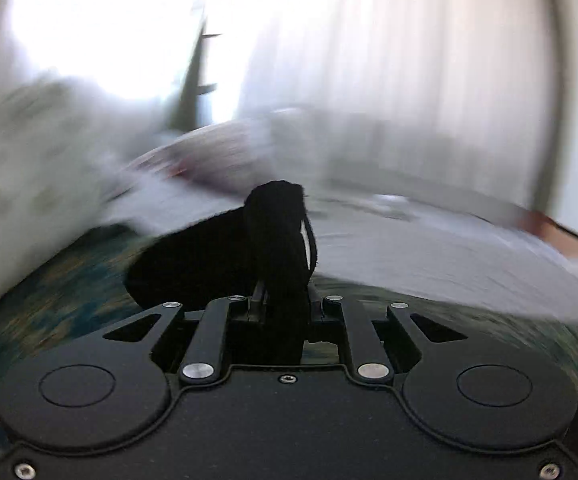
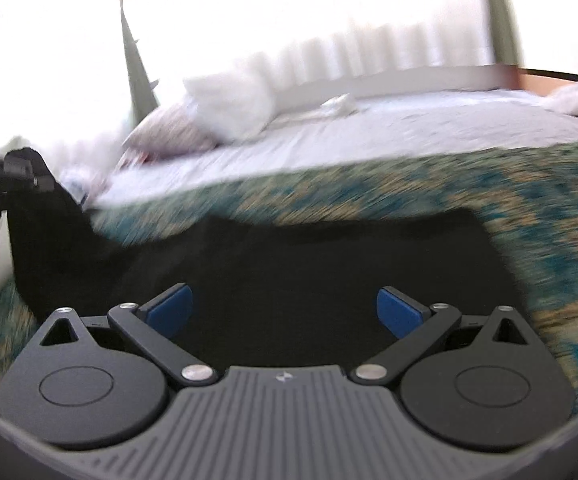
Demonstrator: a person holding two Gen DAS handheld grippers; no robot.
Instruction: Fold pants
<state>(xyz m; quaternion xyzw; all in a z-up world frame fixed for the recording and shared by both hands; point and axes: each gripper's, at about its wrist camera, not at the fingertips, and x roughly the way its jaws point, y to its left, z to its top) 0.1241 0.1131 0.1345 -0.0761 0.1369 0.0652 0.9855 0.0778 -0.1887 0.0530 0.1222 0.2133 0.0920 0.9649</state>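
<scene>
Clearly the left tool (image 1: 285,280) pinches bunched black pants (image 2: 289,264) over the patterned teal bedspread (image 2: 529,208); the right tool (image 2: 285,312) gapes.

The left gripper (image 1: 281,280) is clamped on a bunched fold of the black pants (image 1: 209,256), which trail left over the patterned bedspread (image 1: 61,300). Blurred white sheet (image 1: 429,252) lies far right.
</scene>
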